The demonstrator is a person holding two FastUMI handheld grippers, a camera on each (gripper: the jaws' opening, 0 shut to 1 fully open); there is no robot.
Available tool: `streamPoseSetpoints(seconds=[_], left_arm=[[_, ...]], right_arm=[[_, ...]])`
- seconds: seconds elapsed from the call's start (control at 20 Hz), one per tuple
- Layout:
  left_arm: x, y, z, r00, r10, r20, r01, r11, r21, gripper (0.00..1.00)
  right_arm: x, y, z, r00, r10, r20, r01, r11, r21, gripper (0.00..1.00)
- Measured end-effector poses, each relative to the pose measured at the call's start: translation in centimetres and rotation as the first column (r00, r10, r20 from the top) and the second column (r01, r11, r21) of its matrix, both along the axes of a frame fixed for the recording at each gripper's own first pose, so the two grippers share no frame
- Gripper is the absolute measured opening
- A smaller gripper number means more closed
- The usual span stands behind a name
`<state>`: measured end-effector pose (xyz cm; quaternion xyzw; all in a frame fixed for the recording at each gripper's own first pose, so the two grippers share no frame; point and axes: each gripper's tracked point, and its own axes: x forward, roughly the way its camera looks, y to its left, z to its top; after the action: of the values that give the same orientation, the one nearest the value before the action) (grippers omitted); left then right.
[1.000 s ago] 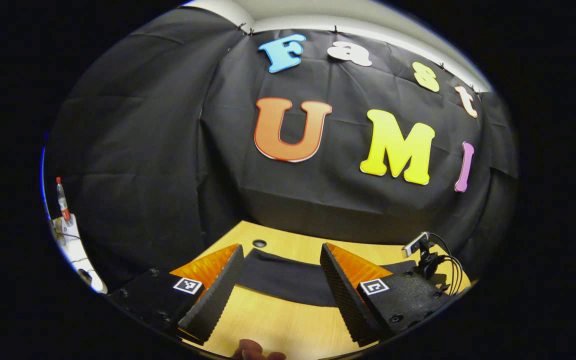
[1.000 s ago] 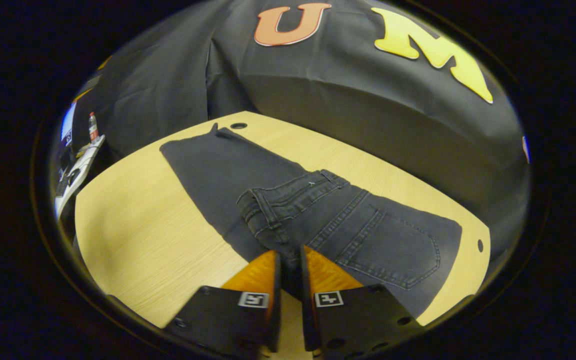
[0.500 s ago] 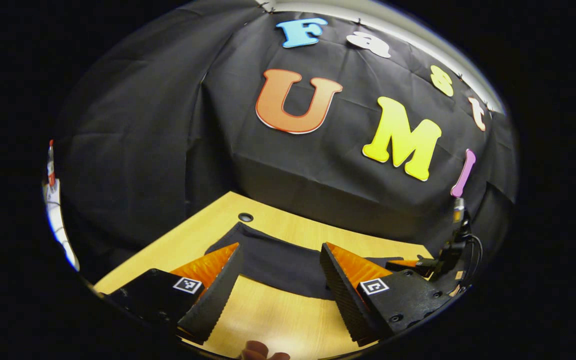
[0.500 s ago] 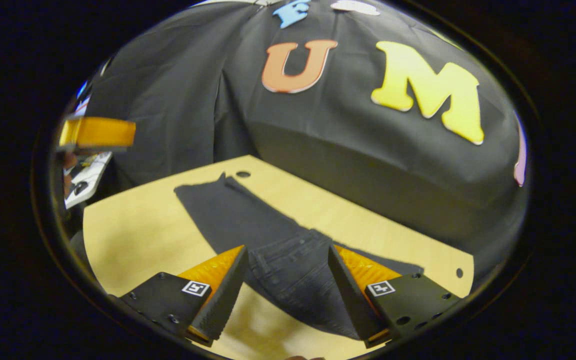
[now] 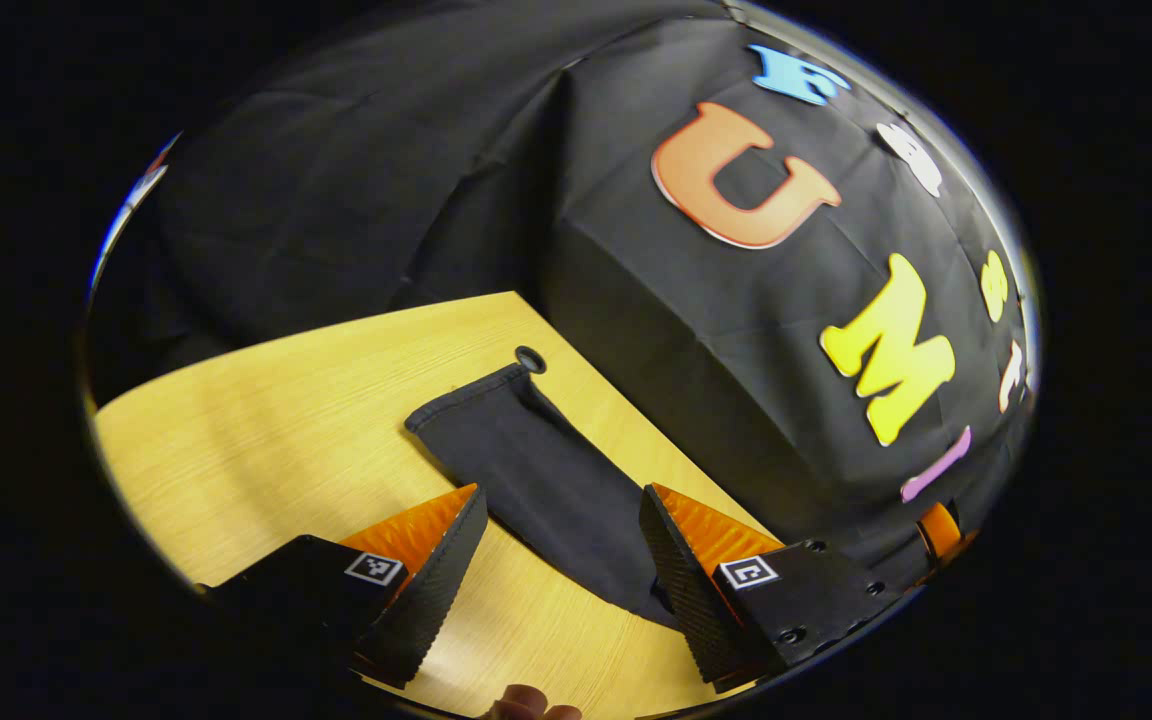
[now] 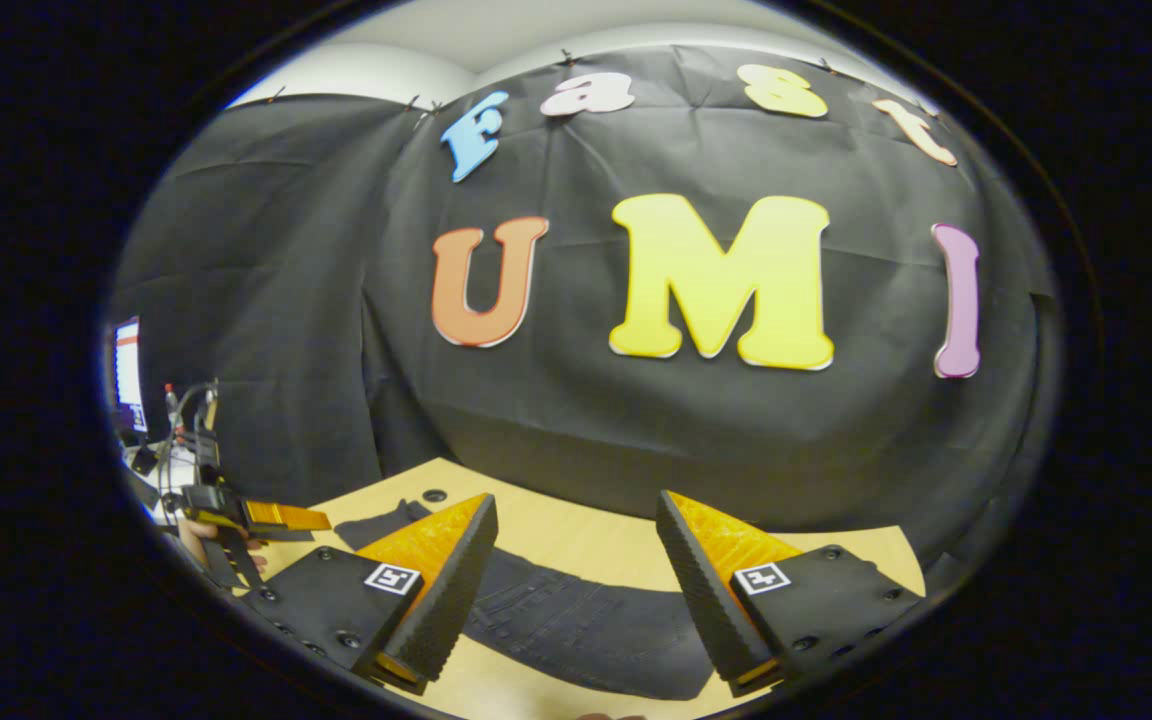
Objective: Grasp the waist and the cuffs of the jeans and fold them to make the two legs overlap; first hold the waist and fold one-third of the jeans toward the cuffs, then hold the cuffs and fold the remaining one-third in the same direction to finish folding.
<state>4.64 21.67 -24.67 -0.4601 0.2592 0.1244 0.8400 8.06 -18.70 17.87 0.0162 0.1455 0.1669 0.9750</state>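
Your dark grey jeans lie flat on the wooden table, legs overlapped. The cuffs reach the far edge beside the round cable hole, and the stitched waist part lies nearer you.

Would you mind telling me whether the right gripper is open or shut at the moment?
Open. In the right gripper view, the right gripper has its fingers spread wide apart above the jeans, holding nothing.

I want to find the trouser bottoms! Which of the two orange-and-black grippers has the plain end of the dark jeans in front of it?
The left gripper: the dark jeans' plain hemmed cuff end lies ahead of its open fingers. The right gripper faces the stitched waist part instead.
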Motion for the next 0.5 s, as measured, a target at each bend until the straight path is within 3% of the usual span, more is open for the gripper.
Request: streamPoseSetpoints(seconds=[0.15,0.25,0.5], left_arm=[[0.8,0.9,-2.4,0.991,0.126,-0.033,-0.131,0.965,-0.228,0.99],[1.4,2.5,-4.4,0.978,0.194,-0.073,-0.206,0.939,-0.276,0.99],[1.2,4.2,-6.2,0.958,0.257,-0.126,-0.286,0.885,-0.367,0.99]], right_arm=[[-0.1,-3.9,2.4,0.997,-0.073,0.011,0.072,0.997,0.025,0.97],[-0.4,-6.6,3.6,0.991,-0.127,0.029,0.127,0.992,0.024,0.97],[-1.4,-12.0,4.6,0.974,-0.226,0.037,0.226,0.974,-0.002,0.98]])
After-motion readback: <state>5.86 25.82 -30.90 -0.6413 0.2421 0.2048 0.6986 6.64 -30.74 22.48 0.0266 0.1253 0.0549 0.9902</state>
